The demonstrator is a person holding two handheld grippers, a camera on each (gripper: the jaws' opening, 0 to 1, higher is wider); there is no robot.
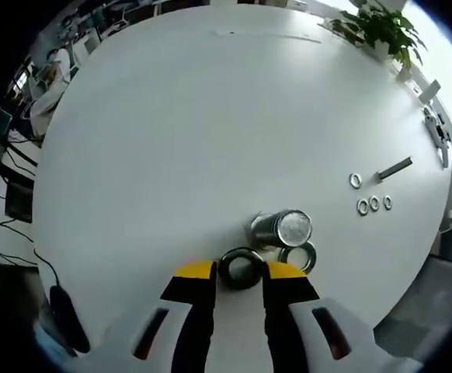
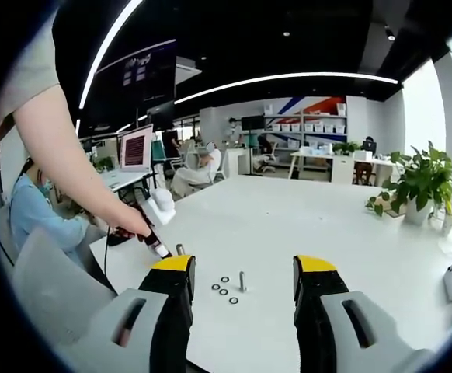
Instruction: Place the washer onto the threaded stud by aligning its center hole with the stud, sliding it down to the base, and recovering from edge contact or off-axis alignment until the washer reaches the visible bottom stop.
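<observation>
Partly hidden, we see a dark ring [image 1: 241,268] between the left gripper [image 1: 239,272] tips; whether gripped, we cannot tell. Meanwhile the right gripper [image 2: 244,273] gapes wide, empty, above the stud [image 2: 242,281] and washers [image 2: 224,289].

In the right gripper view the stud [image 2: 242,280] stands upright between the spread fingers [image 2: 176,273], with four washers [image 2: 224,289] just left of it. The surface [image 2: 288,225] beyond is bare to the far plant [image 2: 418,185]; the other gripper [image 2: 158,208] intrudes at left.
</observation>
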